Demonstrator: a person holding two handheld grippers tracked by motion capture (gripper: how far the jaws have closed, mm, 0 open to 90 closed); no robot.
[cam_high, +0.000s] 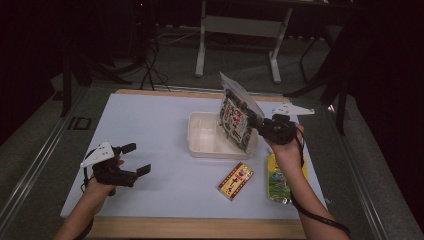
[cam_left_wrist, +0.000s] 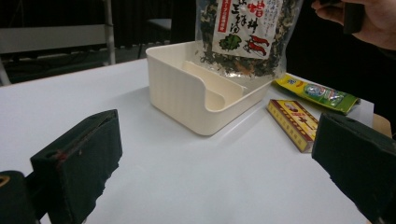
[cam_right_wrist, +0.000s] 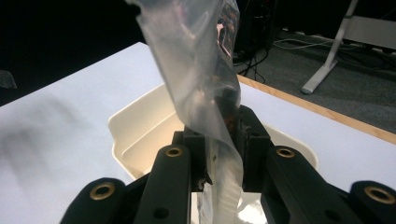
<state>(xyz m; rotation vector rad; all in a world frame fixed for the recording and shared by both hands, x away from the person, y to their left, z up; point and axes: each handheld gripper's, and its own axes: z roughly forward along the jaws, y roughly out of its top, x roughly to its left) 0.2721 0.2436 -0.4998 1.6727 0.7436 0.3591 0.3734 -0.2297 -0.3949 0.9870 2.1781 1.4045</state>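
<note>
Right gripper (cam_right_wrist: 219, 154) jaws pinching seaweed bag (cam_high: 238, 116), hiding tray (cam_high: 206, 135) interior; left gripper (cam_high: 131, 159) jaws spread.

R tongs (cam_high: 256, 125) gripping bag (cam_high: 237, 114), over bin (cam_high: 200, 135)

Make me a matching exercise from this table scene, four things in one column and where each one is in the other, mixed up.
1. seaweed bag
2. white tray
3. red box
4. green packet

a. flat on the table, nearest its right edge
b. held between the right gripper jaws, over the tray
c. at mid-table, under the bag
d. flat on the table, in front of the tray

Pairs: 1-b, 2-c, 3-d, 4-a
</note>
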